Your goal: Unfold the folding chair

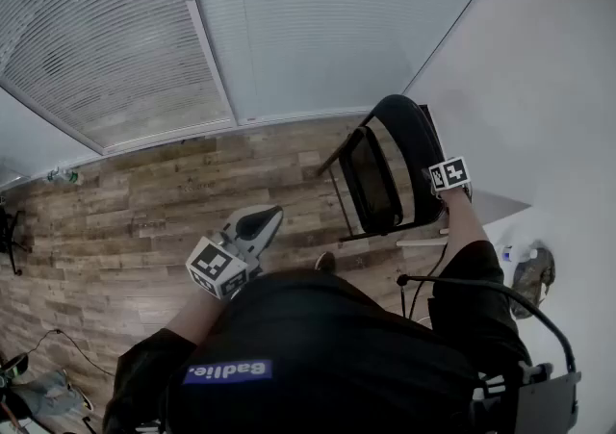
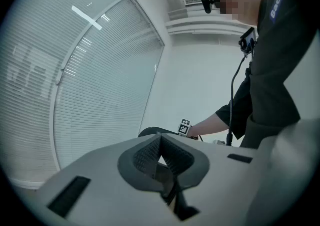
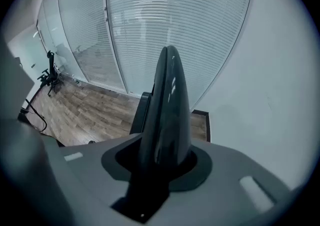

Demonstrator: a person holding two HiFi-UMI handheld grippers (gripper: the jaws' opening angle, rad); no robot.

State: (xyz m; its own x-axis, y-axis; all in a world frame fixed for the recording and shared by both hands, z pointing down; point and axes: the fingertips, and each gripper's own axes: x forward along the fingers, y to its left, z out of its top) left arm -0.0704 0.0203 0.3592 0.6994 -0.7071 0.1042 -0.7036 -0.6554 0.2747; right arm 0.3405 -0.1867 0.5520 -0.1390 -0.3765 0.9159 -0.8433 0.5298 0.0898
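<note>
Right gripper [image 3: 162, 152] was clamped on the folding chair's [image 1: 373, 184] backrest top. Left gripper [image 2: 160, 145] was closed, empty, well clear of the chair. Seat probably needed swinging down next.

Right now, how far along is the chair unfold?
Done: the right hand-held gripper is clamped on the folding chair at its backrest, with the chair standing by the wall. In hand: only that grip; the left hand-held gripper is shut, empty and away from the chair. Left: the seat looks tilted up near the back, not flat, so the opening seems undone.
</note>
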